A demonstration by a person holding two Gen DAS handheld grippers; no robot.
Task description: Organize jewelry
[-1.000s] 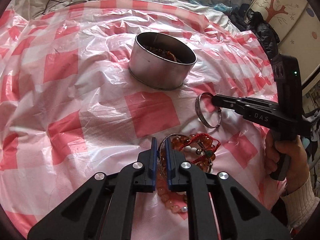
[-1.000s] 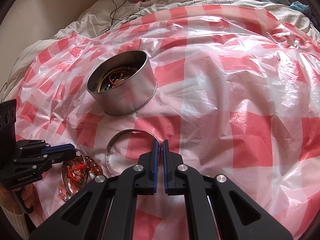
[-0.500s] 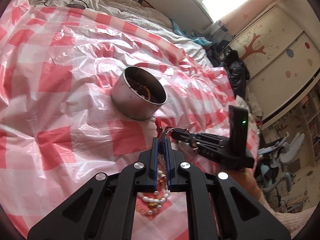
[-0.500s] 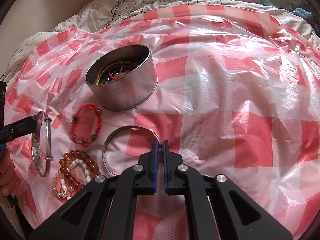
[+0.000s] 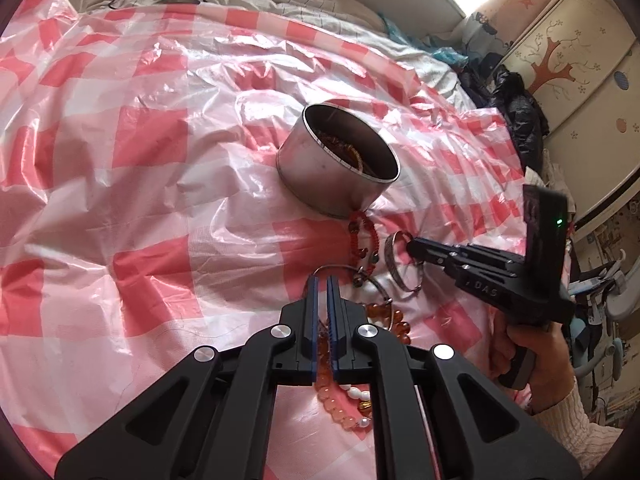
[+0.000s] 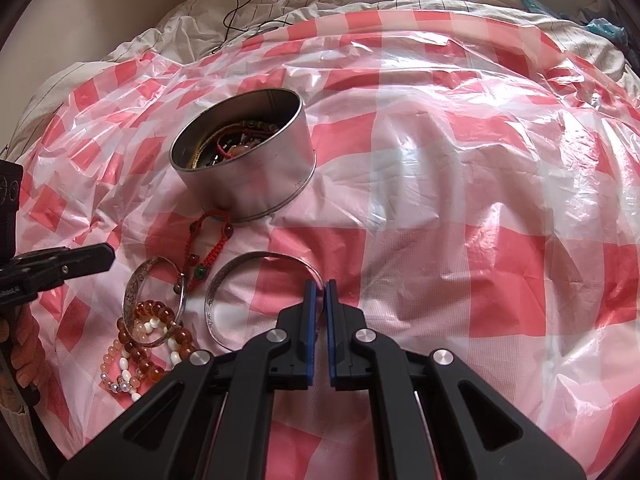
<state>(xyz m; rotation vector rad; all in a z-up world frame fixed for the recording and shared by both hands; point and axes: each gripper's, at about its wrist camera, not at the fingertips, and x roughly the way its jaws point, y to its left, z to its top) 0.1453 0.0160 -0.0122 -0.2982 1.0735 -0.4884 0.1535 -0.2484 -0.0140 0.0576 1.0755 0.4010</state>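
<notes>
A round metal tin (image 6: 244, 168) holding several bracelets stands on the red-and-white checked plastic sheet (image 6: 460, 200); it also shows in the left wrist view (image 5: 336, 164). My right gripper (image 6: 319, 286) is shut on the rim of a silver bangle (image 6: 240, 268), which rests on the sheet; it is seen from the side in the left wrist view (image 5: 412, 246). My left gripper (image 5: 321, 280) is shut with nothing between its fingers, hovering above a second silver bangle (image 6: 160, 304) and a pile of amber and pearl bead bracelets (image 6: 148, 340). A red cord bracelet (image 6: 206, 248) lies by the tin.
White bedding (image 6: 280, 4) with a black cable (image 6: 236, 4) lies beyond the sheet. A dark jacket (image 5: 516, 108) and a cupboard with a tree design (image 5: 560, 60) stand at the right.
My left gripper let go of the second silver bangle, which now lies on the bead pile, and drew back. My right gripper stayed shut on its bangle.
</notes>
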